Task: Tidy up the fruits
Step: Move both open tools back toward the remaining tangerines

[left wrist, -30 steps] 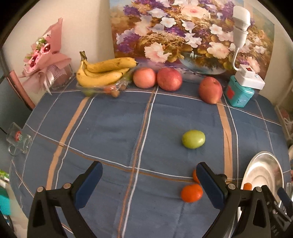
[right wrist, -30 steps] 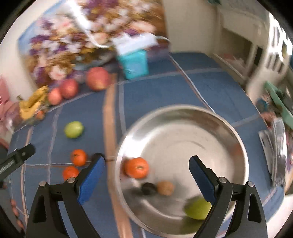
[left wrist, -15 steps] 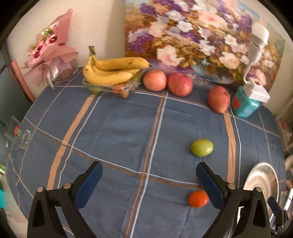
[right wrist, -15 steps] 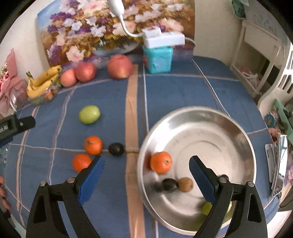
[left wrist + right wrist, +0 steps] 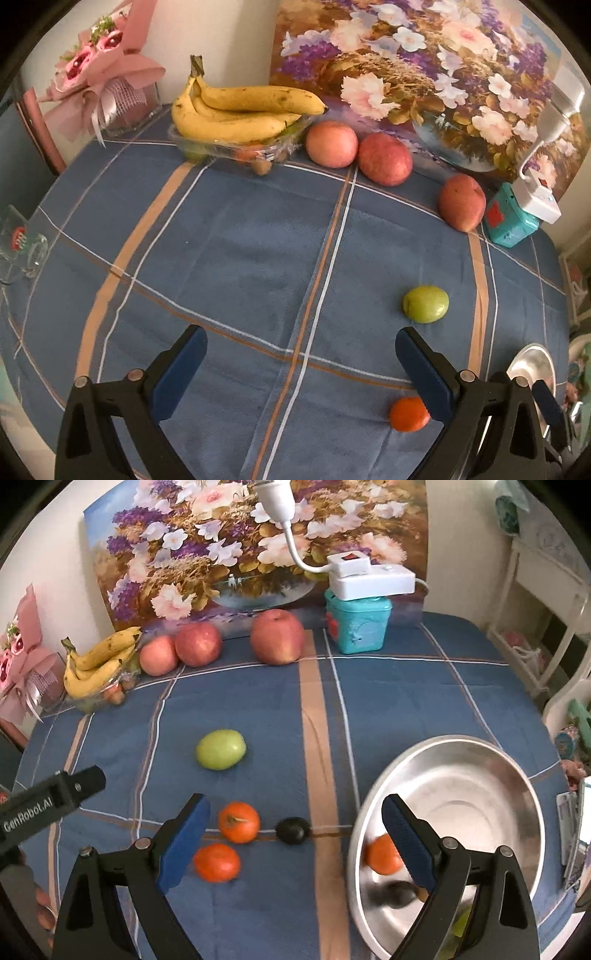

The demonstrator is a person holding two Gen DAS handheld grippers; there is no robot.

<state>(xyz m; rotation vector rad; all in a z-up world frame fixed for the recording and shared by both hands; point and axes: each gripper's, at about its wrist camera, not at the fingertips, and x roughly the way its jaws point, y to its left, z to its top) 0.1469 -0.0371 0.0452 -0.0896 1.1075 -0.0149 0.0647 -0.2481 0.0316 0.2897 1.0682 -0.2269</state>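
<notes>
Both claws stand released, blue ribbed pads wide apart on black frames. Right claw hangs over two glossy orange tangerines and a small dark round fruit on the woven blue plaid worktop; a shiny steel bowl just beside holds another tangerine. Left claw has bare cloth between its pads. Farther off: a smooth green fruit, three red apples, curved yellow bananas.

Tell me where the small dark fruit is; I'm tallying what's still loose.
Right wrist view: the small dark fruit lies on the tablecloth, between the upper orange and the steel bowl.
</notes>
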